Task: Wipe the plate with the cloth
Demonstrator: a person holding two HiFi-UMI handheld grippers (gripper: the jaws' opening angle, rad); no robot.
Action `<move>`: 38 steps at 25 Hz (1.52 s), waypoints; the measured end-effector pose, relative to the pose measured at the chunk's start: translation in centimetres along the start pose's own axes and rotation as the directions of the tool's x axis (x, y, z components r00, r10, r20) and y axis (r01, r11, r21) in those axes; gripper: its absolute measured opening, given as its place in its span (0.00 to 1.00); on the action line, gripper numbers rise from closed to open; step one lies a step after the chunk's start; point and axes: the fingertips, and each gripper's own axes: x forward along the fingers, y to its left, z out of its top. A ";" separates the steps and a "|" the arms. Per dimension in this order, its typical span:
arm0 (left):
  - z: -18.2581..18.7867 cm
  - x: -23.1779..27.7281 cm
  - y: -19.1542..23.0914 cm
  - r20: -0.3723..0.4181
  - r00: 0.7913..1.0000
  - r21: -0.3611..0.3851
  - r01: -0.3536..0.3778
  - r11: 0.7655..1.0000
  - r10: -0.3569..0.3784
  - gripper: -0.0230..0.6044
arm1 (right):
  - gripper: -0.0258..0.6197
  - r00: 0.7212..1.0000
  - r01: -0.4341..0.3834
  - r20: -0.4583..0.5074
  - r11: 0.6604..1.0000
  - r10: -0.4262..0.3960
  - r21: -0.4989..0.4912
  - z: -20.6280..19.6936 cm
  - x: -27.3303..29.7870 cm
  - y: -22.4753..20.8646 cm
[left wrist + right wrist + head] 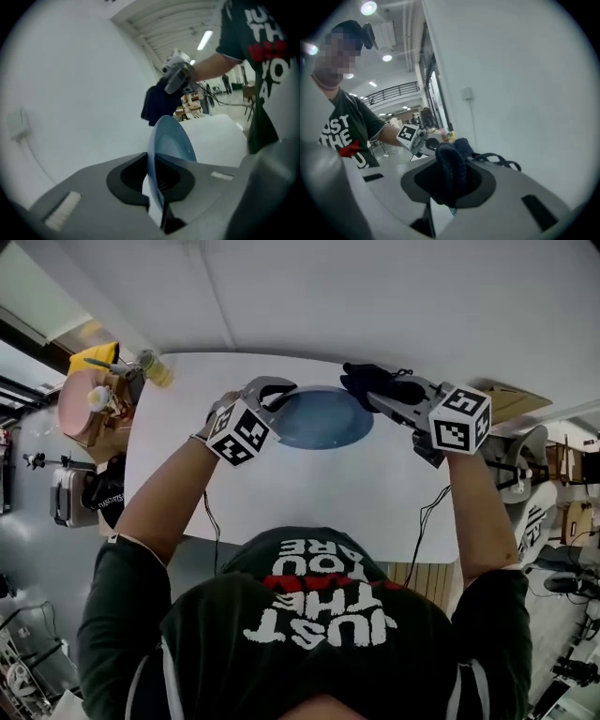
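Tabletop point(309, 493), plate point(323, 418) in left hand-held gripper point(277, 397), cloth point(367, 379) in right hand-held gripper point(386, 397)

Head view: mounted above the person's head, faced steeply down. The plate point(323, 418) sat upper-middle at moderate range, with the white tabletop point(281, 493) under it.
Left tool view: rode the left tool point(157, 180), very near the plate, seen edge-on. It faced past the plate toward the right tool point(171, 84).
Right tool view: rode the right tool with the cloth point(450, 173) close before the lens, and faced back toward the left tool.
Shared: both tools appeared in all three views.
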 end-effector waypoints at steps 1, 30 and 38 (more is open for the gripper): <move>1.0 -0.6 0.3 0.004 1.000 0.102 -0.015 0.995 0.014 0.07 | 0.15 0.999 -0.048 -0.029 0.998 0.047 -0.042 1.3 1.1 0.6; 2.0 -5.9 4.0 0.164 0.985 -0.403 0.013 0.915 0.058 0.09 | 0.15 0.886 -0.427 -0.147 0.898 0.440 0.109 2.3 1.6 2.3; -0.4 -6.0 4.7 0.224 0.969 -0.775 0.111 0.622 0.106 0.10 | 0.15 0.901 -0.431 0.040 0.883 0.432 0.186 1.9 -1.1 1.4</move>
